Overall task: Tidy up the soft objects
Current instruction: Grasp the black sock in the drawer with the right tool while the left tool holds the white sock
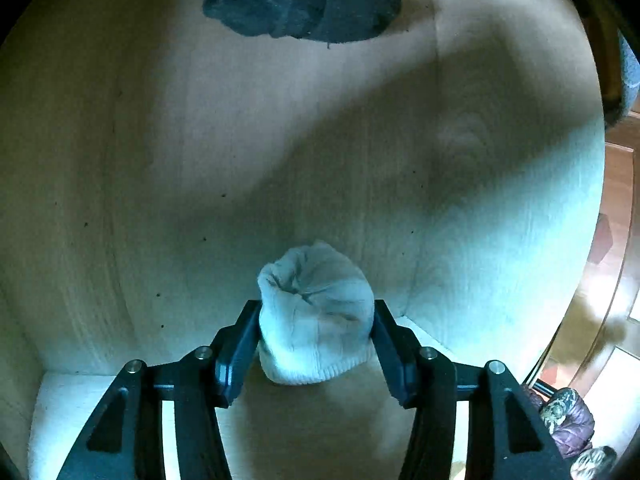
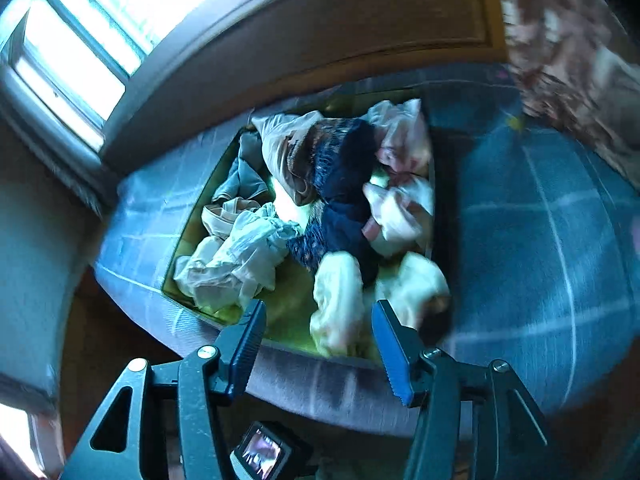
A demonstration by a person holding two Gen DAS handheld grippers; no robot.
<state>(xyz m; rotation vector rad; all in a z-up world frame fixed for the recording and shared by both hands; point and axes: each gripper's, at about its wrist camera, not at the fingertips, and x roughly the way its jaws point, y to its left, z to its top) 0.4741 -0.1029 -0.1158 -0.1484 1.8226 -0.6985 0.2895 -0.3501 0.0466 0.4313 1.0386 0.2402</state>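
In the left wrist view a rolled light grey sock (image 1: 316,280) sits between the fingers of my left gripper (image 1: 316,320), and both pads press on its sides. It is inside a pale wooden compartment (image 1: 160,160), low over the floor. A dark rolled sock bundle (image 1: 300,0) lies at the far end. In the right wrist view my right gripper (image 2: 318,320) is open with nothing between its pads. It hangs over the near edge of a box (image 2: 204,200) heaped with soft things: a dark blue knit (image 2: 344,184), cream pieces (image 2: 340,296), thin white fabric (image 2: 240,256) and pink-white cloth (image 2: 400,144).
The box rests on a grey checked cover (image 2: 540,240) below a bright window (image 2: 80,40). The compartment's right wall ends at an opening onto a wooden floor (image 1: 616,240). A purple patterned item (image 1: 568,420) lies at the lower right there.
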